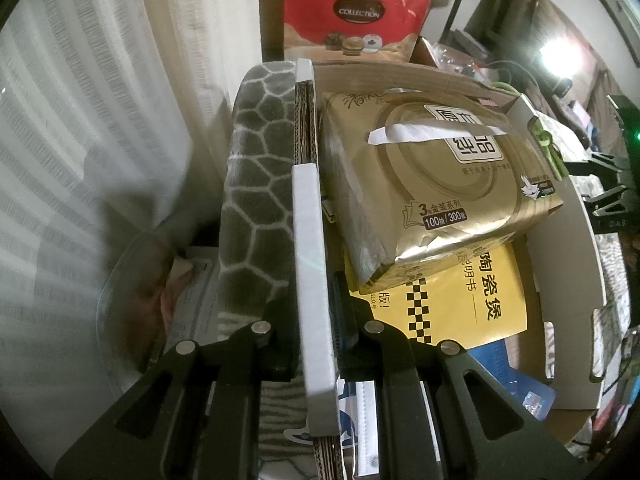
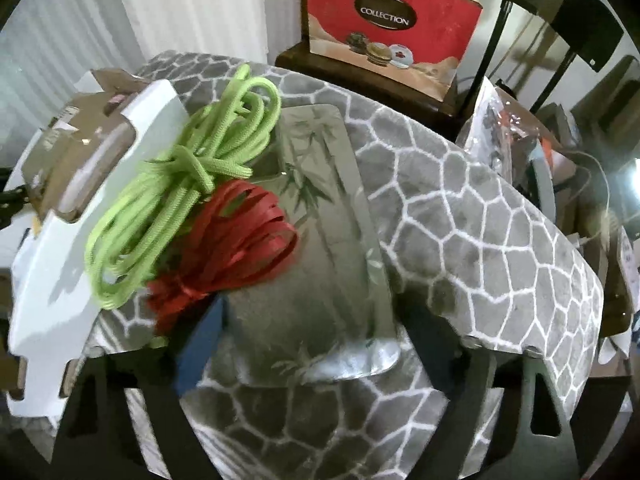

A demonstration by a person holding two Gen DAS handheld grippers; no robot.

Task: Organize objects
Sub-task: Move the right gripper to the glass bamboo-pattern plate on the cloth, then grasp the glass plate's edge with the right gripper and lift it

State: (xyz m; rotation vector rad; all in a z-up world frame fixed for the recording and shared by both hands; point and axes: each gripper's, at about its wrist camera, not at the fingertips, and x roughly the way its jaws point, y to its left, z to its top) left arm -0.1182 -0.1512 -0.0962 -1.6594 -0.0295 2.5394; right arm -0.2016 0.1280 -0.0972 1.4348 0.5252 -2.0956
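In the left wrist view my left gripper (image 1: 316, 344) is shut on the white-edged side wall (image 1: 310, 248) of a cardboard box. Inside the box lie a gold tissue pack (image 1: 432, 184), a yellow booklet (image 1: 472, 300) and a blue item (image 1: 520, 384). In the right wrist view my right gripper (image 2: 308, 344) is open around a silver-grey pack with a bamboo print (image 2: 324, 240), which lies on the grey pebble-pattern blanket (image 2: 480, 240). A green cord bundle (image 2: 192, 184) and a red ribbon bundle (image 2: 236, 240) lie at the pack's left, against the box's white flap (image 2: 60, 264).
A red "Collection" gift bag (image 2: 392, 16) stands behind on a dark wooden stand (image 2: 360, 68). White curtains (image 1: 100, 120) hang at the left. Cluttered items and black stand legs (image 2: 492, 36) fill the right. The blanket (image 1: 256, 200) borders the box's left side.
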